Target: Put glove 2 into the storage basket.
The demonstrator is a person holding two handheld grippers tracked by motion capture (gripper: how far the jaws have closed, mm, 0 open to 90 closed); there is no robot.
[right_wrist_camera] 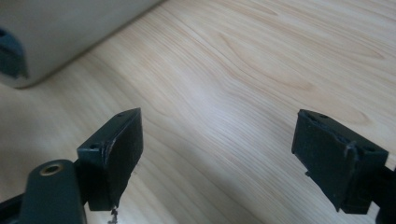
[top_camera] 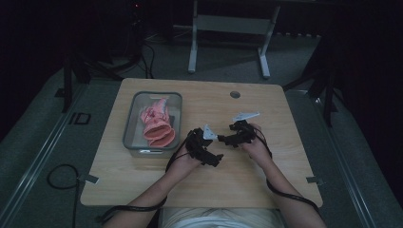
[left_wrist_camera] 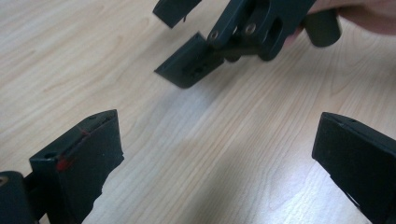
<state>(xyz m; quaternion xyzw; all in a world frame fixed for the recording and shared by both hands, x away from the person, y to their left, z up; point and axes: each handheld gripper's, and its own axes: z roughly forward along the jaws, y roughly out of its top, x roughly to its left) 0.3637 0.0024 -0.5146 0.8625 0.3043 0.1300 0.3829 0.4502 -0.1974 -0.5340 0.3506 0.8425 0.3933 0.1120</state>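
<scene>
- The left gripper (top_camera: pixel 215 159) is over the middle of the bench (top_camera: pixel 266 180), held in the person's left hand (top_camera: pixel 186 164); its tip points toward the person's right.
- In the left gripper view its jaws are spread wide, with bare wood between them and nothing held.
- The right gripper (top_camera: pixel 222 139) is just beside it, a little farther from the person, held in the right hand (top_camera: pixel 256 148); its tip points toward the person's left, at the bin.
- In the right gripper view its jaws are also wide apart, with bare wood between them.
- The two grippers sit close together, tips near each other; from the high view I cannot tell whether they touch.
- The left gripper view shows the right gripper (left_wrist_camera: pixel 205 44) ahead, above the wood, one jaw low and close to the surface.
- A clear bin (top_camera: pixel 130 124) stands on the left part of the bench, near the left gripper but apart from it.
- Pink gloves (top_camera: pixel 157 124) lie inside the bin, bunched, with the cuffs toward the person.
- Neither gripper touches the bin or the gloves.
- In the right gripper view a pale corner of the bin (right_wrist_camera: pixel 70 32) shows at upper left, well ahead of the jaws.
- A cable (top_camera: pixel 285 192) trails from each gripper back along the forearm to the near edge of the bench.
- A round hole (top_camera: pixel 235 94) sits in the bench top near the far edge.
- Beyond the bench, a white frame (top_camera: pixel 228 33) stands on the floor.
</scene>
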